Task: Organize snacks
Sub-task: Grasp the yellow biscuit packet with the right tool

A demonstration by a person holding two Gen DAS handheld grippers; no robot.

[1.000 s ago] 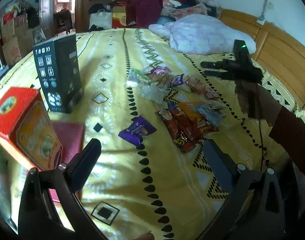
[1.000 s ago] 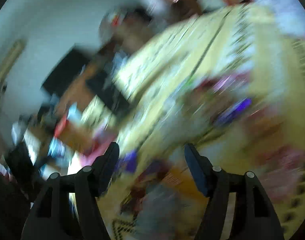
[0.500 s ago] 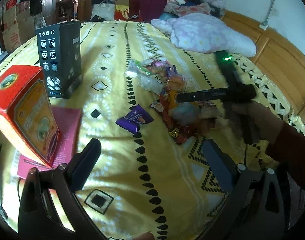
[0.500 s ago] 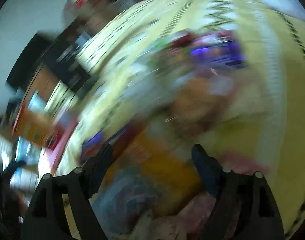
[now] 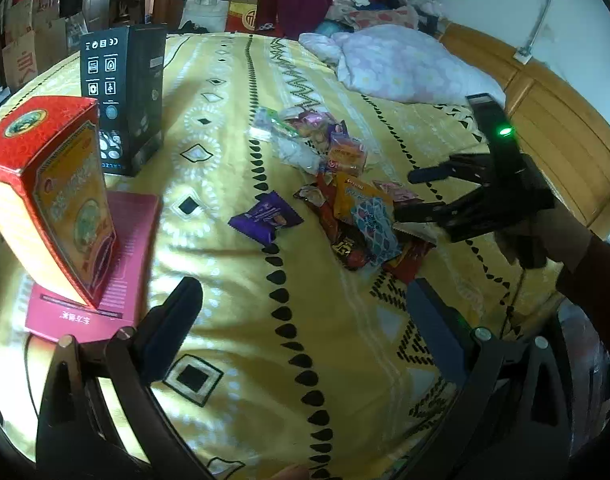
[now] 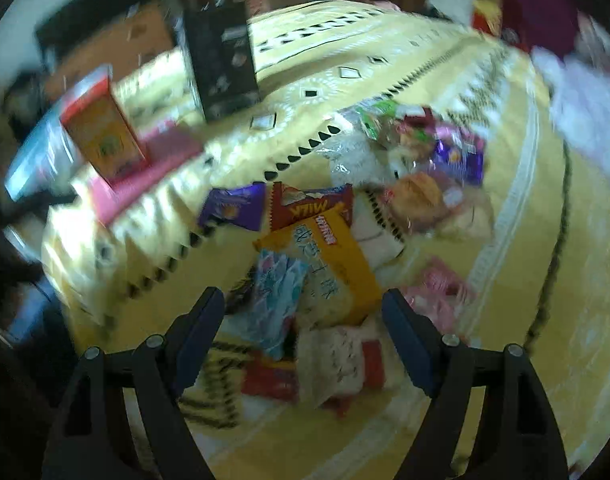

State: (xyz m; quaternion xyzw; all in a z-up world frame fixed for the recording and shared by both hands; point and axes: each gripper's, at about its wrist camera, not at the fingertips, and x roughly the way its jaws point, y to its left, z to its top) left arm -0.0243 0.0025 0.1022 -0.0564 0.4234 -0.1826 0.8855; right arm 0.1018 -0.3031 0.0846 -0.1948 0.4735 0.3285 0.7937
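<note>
- Bedroom: bed [image 5: 233,360] under a yellow patterned cover serves as the work surface; pink quilt [image 5: 401,64] bunched at the headboard.
- Snacks [image 5: 345,192]: loose heap of small sealed packets at mid-bed, overlapping and unsorted; purple packet [image 5: 267,218] lies just apart on the left.
- Packets: yellow, red "MILK", pale blue, pink, clear; crinkled foil and film.
- Boxes: red box [image 5: 53,200] stands on a pink book [image 5: 117,264]; black box [image 5: 123,96] upright beyond, likely set aside from the heap.
- Right gripper [image 5: 419,194]: jaws wide, nothing between them, just opened further; poised above the heap's near edge, apparently choosing a packet.
- Left gripper [image 5: 305,316]: jaws wide, empty, near the bed's edge.
</note>
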